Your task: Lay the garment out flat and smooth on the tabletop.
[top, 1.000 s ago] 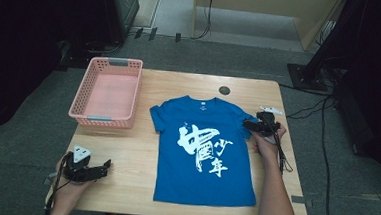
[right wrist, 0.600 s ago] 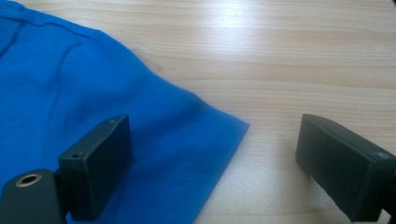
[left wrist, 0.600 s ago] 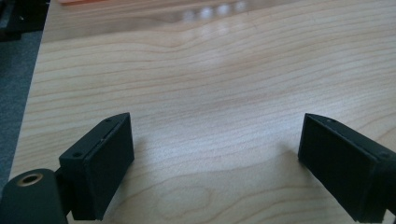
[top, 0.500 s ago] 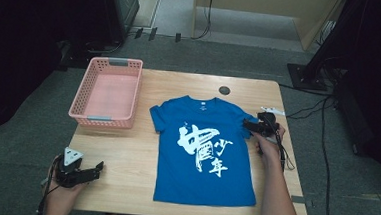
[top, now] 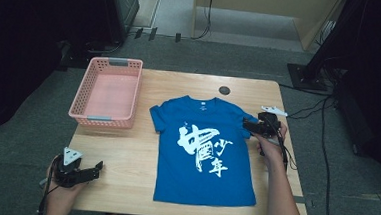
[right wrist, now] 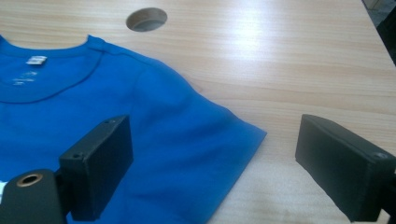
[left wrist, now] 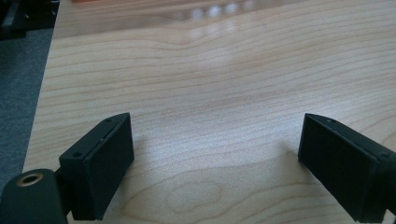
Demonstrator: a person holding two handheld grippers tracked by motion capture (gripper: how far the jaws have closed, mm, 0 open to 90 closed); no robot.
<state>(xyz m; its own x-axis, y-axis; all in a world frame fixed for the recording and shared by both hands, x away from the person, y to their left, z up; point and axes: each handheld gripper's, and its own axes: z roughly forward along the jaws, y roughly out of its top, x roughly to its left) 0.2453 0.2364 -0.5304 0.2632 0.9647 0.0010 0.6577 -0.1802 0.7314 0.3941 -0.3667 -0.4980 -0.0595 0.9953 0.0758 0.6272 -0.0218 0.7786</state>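
Observation:
A blue T-shirt (top: 203, 148) with white characters lies flat in the middle of the wooden table (top: 131, 149), collar toward the far edge. My right gripper (top: 246, 125) hovers at the shirt's right sleeve (right wrist: 205, 140), open, one jaw over the sleeve and the other over bare wood. My left gripper (top: 94, 169) sits at the table's near left corner, far from the shirt, open over bare wood (left wrist: 215, 116) with nothing between its jaws.
A pink plastic basket (top: 86, 92) stands at the table's far left. A round cable hole (top: 224, 90) lies in the tabletop behind the collar, also in the right gripper view as the hole (right wrist: 146, 19). Cables trail off the right edge.
My left gripper has drawn back toward the near left corner of the table. The right gripper has barely moved at the sleeve.

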